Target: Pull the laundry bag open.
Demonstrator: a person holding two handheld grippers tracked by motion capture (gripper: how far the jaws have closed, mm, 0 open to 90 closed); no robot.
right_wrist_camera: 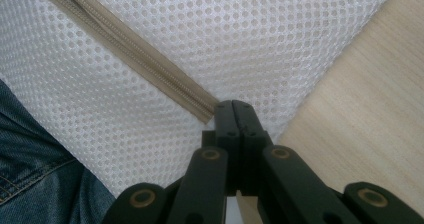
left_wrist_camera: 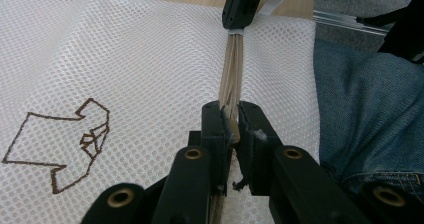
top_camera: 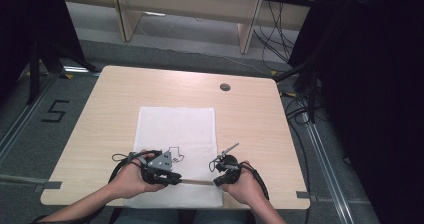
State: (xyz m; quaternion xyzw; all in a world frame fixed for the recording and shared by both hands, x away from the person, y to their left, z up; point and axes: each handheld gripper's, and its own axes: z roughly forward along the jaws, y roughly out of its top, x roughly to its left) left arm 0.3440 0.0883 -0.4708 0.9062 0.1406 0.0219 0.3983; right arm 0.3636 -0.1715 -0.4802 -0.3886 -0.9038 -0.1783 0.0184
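Your left gripper (left_wrist_camera: 231, 118) was clamped on the beige zipper strip (left_wrist_camera: 231, 79) of the white mesh laundry bag (top_camera: 177, 129), which lay flat at the near middle of the light wooden bench (top_camera: 250, 109). Your right gripper (right_wrist_camera: 233, 106) had its jaws pressed fully together at the zipper's right end, near the bag's right edge, pinching it.
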